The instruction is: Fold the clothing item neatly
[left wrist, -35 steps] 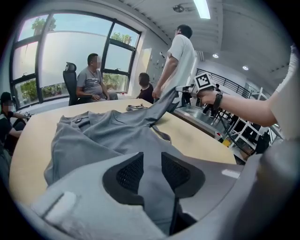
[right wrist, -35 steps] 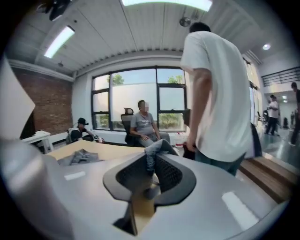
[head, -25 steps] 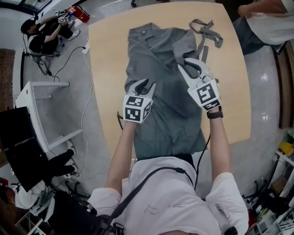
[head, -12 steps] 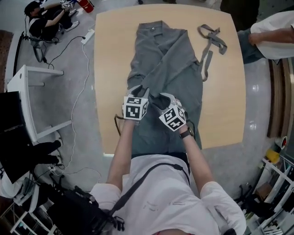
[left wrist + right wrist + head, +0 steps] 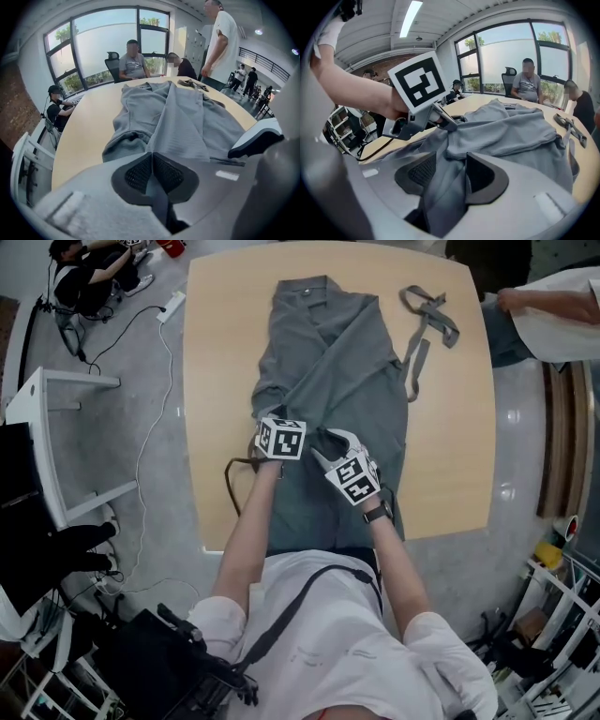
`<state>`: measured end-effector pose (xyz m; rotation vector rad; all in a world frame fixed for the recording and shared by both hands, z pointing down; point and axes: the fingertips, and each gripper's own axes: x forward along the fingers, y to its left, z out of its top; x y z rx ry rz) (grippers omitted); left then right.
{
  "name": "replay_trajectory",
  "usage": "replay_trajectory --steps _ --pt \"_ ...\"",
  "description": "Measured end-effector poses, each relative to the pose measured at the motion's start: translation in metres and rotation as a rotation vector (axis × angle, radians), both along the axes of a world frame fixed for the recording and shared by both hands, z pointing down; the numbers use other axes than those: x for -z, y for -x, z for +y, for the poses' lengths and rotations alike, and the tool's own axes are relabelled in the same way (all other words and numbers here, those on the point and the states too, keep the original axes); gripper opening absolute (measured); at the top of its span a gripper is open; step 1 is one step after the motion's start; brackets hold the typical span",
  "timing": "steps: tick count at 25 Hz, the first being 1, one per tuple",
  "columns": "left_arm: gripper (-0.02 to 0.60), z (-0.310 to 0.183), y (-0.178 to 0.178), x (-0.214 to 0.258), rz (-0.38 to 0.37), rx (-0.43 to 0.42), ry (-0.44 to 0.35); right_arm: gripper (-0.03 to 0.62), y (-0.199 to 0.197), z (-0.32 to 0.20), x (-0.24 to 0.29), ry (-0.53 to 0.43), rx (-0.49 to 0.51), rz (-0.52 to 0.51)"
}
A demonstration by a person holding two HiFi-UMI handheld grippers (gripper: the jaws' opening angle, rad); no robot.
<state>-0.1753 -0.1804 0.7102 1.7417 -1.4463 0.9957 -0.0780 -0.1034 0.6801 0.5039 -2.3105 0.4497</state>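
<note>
A grey garment point(image 5: 347, 362) lies lengthwise on the wooden table point(image 5: 216, 352), one part folded diagonally across it. A loose grey belt point(image 5: 427, 320) lies at the far right. My left gripper point(image 5: 269, 420) sits at the garment's left edge. In the left gripper view its jaws point(image 5: 151, 161) are closing, and the pads pinch a thin fold of the cloth point(image 5: 187, 117). Just to the right is my right gripper point(image 5: 323, 439). Its jaws point(image 5: 450, 171) are closing with a loose fold of cloth point(image 5: 515, 126) between them, and the pads stand apart from it.
A person stands at the table's far right corner point(image 5: 553, 306), and others sit at the far end point(image 5: 133, 58). Another person sits on the floor at the upper left point(image 5: 89, 287). A white stand point(image 5: 56, 446) is left of the table. A dark cable point(image 5: 234, 484) hangs over the near left edge.
My right gripper came down and left from the garment's upper right to beside the left gripper, and its jaws opened. The left jaws closed on the cloth.
</note>
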Motion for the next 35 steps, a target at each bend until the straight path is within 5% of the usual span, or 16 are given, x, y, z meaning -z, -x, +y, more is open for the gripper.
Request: replay_trajectory --steps 6,9,11,23,30,35 --pt "0.02 0.016 0.024 0.002 0.002 0.076 0.005 0.202 -0.02 -0.001 0.002 0.005 -0.046 -0.009" --pt "0.115 0.019 0.026 -0.001 0.009 0.066 0.012 0.207 -0.033 -0.007 0.004 -0.017 -0.086 -0.011" --pt "0.117 0.023 0.027 0.012 0.026 0.062 -0.029 0.207 -0.045 -0.002 0.005 -0.006 -0.123 -0.013" --pt "0.114 0.106 0.003 0.055 0.129 0.0 -0.122 0.202 -0.152 0.024 0.02 0.057 -0.522 -0.1" --pt "0.114 0.089 -0.057 0.076 0.166 -0.085 -0.212 0.196 -0.237 -0.118 0.039 -0.075 -0.557 -0.061" --pt "0.114 0.054 -0.097 0.088 0.184 -0.051 -0.249 0.198 -0.255 -0.254 0.033 -0.15 -0.456 -0.01"
